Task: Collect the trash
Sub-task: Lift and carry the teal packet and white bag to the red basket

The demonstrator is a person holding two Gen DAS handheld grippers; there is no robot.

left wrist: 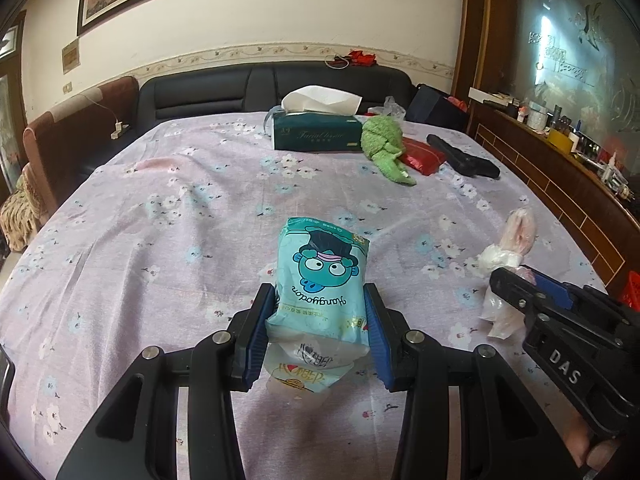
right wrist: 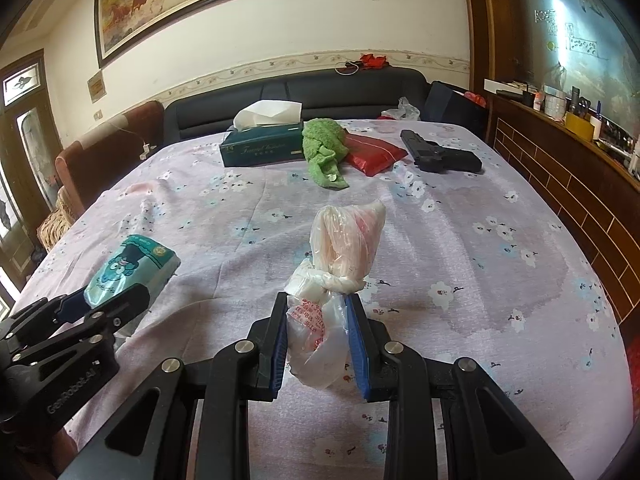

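Note:
A teal tissue pack (left wrist: 322,276) with a cartoon face sticks up between the blue pads of my left gripper (left wrist: 318,312), which is shut on its lower half. The same pack (right wrist: 128,268) shows at the left of the right wrist view, held by that left gripper (right wrist: 108,304). My right gripper (right wrist: 317,320) is shut on a knotted clear plastic bag (right wrist: 344,248) with pale pink contents; the knot and bulb rise past the fingertips. In the left wrist view the bag (left wrist: 508,256) and the right gripper (left wrist: 520,284) sit at the right. Both hover over the flowered tablecloth (left wrist: 160,220).
At the far side of the table lie a green tissue box (right wrist: 260,146), a green towel (right wrist: 324,148), a red packet (right wrist: 372,154) and a black toy pistol (right wrist: 440,156). A dark sofa (right wrist: 320,88) stands behind; a wooden shelf (right wrist: 560,152) runs along the right.

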